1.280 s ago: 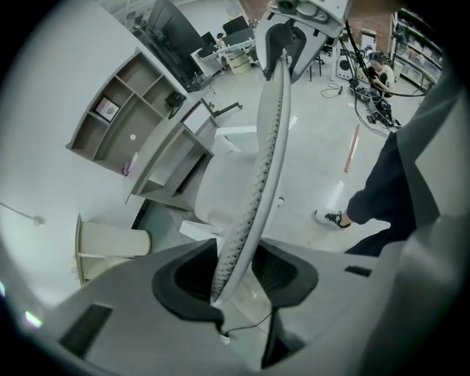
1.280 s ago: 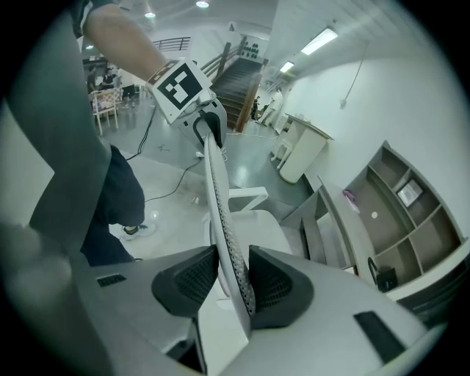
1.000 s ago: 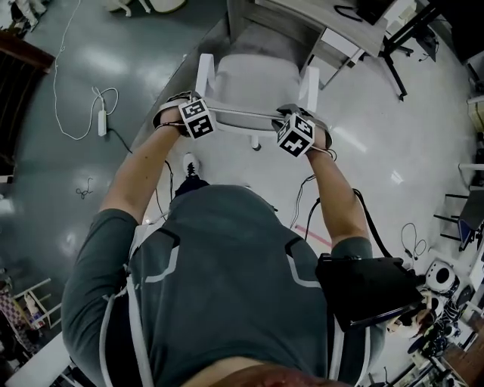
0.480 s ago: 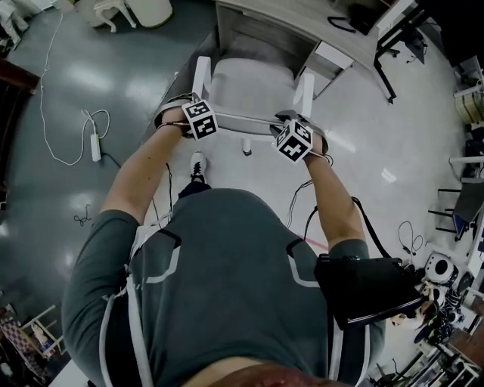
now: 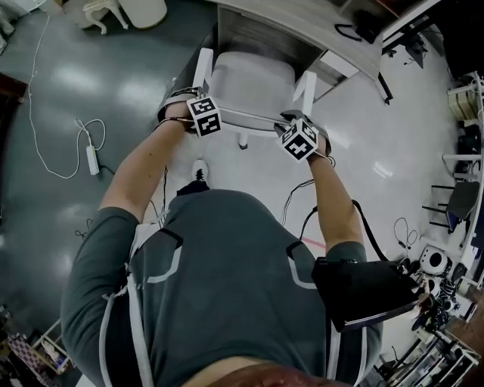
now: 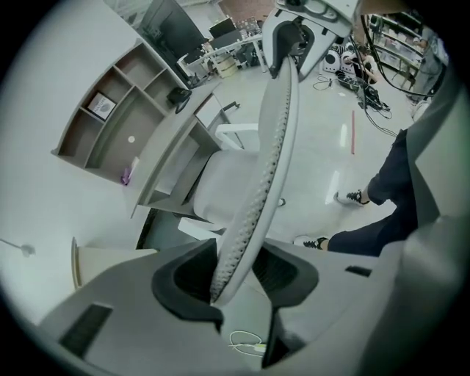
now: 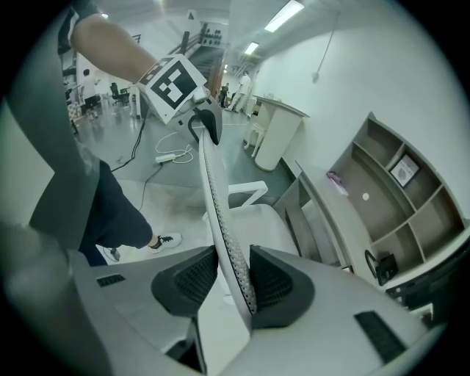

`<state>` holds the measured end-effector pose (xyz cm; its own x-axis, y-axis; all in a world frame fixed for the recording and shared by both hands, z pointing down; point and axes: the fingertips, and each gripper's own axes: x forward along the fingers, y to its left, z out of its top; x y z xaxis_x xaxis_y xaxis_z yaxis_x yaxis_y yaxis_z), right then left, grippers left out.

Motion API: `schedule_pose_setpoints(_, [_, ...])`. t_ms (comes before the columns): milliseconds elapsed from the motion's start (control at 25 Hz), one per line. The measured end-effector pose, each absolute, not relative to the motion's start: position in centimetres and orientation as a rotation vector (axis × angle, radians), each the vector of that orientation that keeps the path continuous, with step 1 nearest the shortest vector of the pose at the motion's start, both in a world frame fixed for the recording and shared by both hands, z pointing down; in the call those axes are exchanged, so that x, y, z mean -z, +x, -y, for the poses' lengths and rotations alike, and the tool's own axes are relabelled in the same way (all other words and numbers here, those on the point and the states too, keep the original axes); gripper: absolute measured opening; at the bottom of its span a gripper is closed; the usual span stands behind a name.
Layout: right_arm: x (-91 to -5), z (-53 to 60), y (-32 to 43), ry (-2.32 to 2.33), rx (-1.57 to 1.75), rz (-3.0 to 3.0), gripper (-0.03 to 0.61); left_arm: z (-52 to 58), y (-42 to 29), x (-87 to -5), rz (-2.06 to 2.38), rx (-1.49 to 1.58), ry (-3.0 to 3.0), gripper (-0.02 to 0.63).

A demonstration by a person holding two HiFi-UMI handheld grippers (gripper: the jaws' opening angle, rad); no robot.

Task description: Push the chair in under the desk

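Observation:
A white chair (image 5: 249, 79) faces the grey desk (image 5: 318, 38), its seat front at the desk's edge. Its thin mesh backrest (image 5: 246, 117) runs between my two grippers. My left gripper (image 5: 198, 106) is shut on the backrest's left end; in the left gripper view the backrest edge (image 6: 268, 147) stands between the pads of that gripper (image 6: 235, 275). My right gripper (image 5: 296, 127) is shut on the right end; in the right gripper view the backrest (image 7: 213, 198) passes through the right gripper (image 7: 224, 283), against its pads. The seat (image 7: 250, 228) shows beyond, next to the desk (image 7: 323, 205).
A power strip with a white cable (image 5: 92, 155) lies on the floor to the left. A white rounded cabinet (image 5: 140, 9) stands at the far left. An open shelf unit (image 6: 103, 110) sits on the desk. The person's shoe (image 5: 199, 170) is behind the chair.
Both grippers and the chair have moved toward the desk together. The seat front has come closer to the desk's edge. The grip on the backrest looks the same.

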<state>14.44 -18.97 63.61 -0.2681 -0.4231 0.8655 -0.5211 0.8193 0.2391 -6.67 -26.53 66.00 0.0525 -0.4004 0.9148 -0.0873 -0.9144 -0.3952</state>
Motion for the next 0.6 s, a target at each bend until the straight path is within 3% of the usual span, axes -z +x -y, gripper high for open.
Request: schedule_pose_setpoints(600, [-63.6, 26.5, 11.8, 0.824, -0.201, 1.808, 0.155, 35.3, -8.9, -66.0, -0.387, 1.895, -2.121, 0.155])
